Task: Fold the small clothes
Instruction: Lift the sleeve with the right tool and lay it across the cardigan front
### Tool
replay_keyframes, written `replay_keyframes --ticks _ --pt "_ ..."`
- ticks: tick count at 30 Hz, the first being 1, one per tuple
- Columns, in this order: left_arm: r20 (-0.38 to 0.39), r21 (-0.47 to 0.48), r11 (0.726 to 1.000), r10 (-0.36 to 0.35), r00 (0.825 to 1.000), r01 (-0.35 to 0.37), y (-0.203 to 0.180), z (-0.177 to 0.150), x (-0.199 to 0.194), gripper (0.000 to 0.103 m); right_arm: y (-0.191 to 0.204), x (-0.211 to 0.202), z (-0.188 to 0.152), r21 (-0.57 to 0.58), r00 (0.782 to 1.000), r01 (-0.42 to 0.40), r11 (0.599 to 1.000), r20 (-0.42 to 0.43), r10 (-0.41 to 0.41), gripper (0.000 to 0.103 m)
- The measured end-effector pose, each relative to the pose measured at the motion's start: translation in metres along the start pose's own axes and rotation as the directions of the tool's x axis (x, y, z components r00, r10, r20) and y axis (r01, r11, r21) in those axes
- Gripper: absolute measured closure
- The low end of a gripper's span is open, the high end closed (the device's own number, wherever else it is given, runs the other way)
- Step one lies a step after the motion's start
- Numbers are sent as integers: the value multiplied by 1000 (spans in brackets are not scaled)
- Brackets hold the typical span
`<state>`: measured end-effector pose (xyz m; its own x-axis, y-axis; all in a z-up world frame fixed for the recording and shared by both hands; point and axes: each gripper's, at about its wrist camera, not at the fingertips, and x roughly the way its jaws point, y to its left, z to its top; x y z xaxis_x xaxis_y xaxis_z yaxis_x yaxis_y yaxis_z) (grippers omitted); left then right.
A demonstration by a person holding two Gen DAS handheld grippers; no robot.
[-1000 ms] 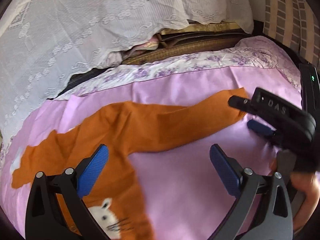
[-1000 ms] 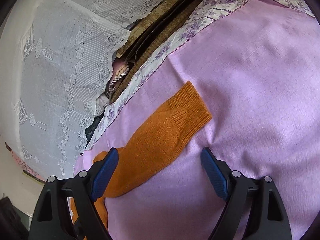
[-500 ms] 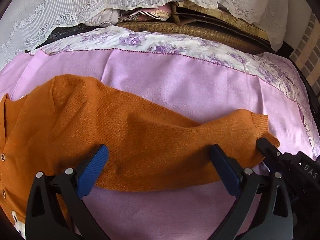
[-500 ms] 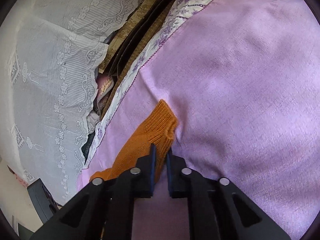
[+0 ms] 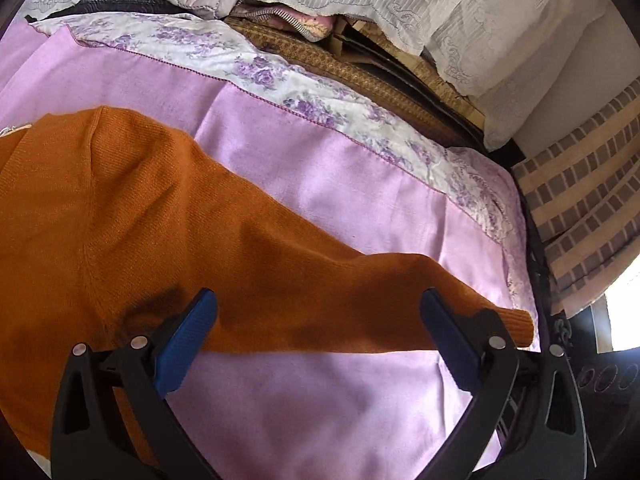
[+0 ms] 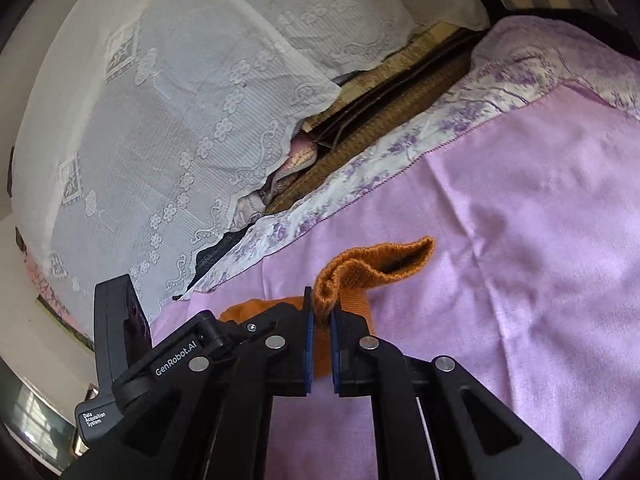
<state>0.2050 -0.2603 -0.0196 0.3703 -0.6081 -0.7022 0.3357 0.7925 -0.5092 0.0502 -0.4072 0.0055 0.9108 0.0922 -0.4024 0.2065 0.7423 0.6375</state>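
An orange sweater [image 5: 132,216] lies spread on a pink sheet [image 5: 320,168], its sleeve [image 5: 360,292] stretching across in front of the left gripper [image 5: 318,336], whose blue-padded jaws stand wide apart with the sleeve running between and just beyond the fingertips. The sweater's body lies to the left of that gripper, partly under its left finger. At the sleeve's far end, the right gripper [image 6: 320,320] is clamped on the ribbed cuff [image 6: 376,264], which is pinched between the two pads and curls up ahead of the fingertips, lifted off the sheet. Beyond both tools, the sheet's floral border [image 6: 360,176] runs along the edge of the bed, with a white lace cloth [image 6: 172,120] draped behind it over a pile of bedding.
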Motion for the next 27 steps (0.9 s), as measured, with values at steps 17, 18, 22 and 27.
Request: replay_keyframes --ticks 17,18,22,27 --pt "95 -102 990 -89 992 99 56 1 -99 4 127 -13 -31 -300 997 -76 951 3 80 96" --pt "107 -111 990 -76 991 87 61 1 -108 4 134 -12 -33 -308 996 -89 947 -3 93 96" --pt "141 -159 982 -78 987 101 97 -2 -136 4 167 -3 -45 -342 988 -155 927 -51 146 96" --pt "190 -231 966 -75 979 118 157 -9 -170 4 215 22 -70 -374 970 -239 896 -141 200 96"
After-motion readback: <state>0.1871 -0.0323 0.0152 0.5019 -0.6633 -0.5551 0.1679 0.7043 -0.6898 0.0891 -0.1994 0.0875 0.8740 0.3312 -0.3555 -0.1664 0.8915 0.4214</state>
